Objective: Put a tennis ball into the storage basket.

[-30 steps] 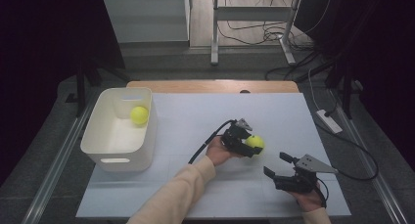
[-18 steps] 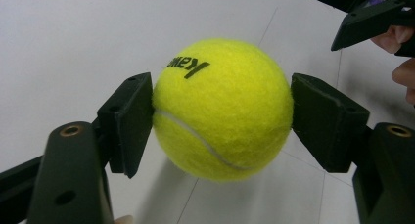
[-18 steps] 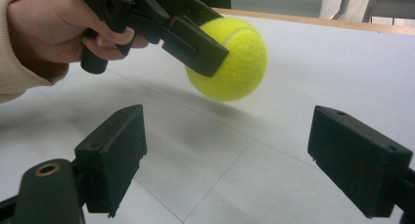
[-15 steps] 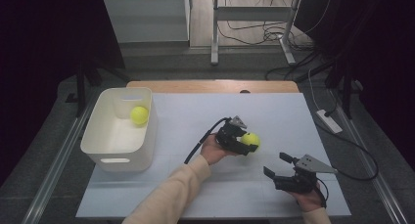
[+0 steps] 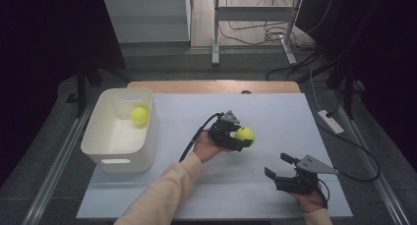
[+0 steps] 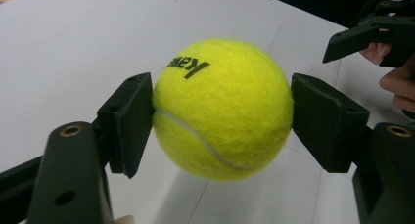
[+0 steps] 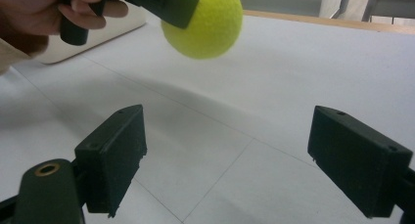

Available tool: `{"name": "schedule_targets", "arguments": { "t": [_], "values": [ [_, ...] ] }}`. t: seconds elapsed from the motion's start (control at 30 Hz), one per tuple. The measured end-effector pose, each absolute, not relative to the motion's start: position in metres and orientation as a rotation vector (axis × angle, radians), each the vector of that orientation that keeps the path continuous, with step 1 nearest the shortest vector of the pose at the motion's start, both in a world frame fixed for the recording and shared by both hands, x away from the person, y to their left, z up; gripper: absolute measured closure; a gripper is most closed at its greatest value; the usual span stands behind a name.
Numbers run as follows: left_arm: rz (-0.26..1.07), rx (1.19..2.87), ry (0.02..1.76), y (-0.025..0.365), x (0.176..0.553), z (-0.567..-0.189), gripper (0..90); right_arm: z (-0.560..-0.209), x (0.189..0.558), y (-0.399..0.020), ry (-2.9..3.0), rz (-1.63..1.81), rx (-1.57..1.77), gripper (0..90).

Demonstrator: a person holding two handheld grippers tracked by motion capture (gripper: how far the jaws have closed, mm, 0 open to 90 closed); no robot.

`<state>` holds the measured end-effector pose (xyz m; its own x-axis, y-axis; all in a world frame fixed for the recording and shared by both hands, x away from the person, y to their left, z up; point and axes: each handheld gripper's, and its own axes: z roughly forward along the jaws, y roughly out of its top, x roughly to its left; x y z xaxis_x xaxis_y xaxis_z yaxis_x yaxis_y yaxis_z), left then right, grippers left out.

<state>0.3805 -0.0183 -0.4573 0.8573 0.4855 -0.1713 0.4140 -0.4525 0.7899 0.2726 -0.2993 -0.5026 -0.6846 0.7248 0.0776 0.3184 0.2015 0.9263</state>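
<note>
One fuzzy yellow tennis ball (image 6: 222, 109) is clamped between both pads of the left tool (image 5: 239, 137), lifted above the white bench (image 5: 275, 112). Right tool (image 5: 278, 167) waits nearby with wide jaws, holding nothing. Second yellow ball (image 5: 139, 115) lies inside the white plastic bin (image 5: 115, 161).

Yellow tennis ball (image 6: 222, 109) clamped in left claw (image 5: 244, 140); lifted off table

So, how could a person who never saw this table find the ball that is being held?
Start at the white bin on the table's left side, then look right to the middle of the white tabletop. There the left tool clamps a yellow tennis ball above the surface; the other ball lies loose inside the bin.
</note>
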Motion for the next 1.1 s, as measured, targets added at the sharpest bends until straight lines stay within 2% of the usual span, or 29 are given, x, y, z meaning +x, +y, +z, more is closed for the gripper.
{"name": "schedule_targets", "arguments": {
  "t": [1.1],
  "values": [
    [0.182, 2.041, 0.703, 0.02, 0.374, -0.434, 28.0, -0.503, 0.273, -0.298, 2.119, 1.473, 0.971, 14.5]
  ]
}}
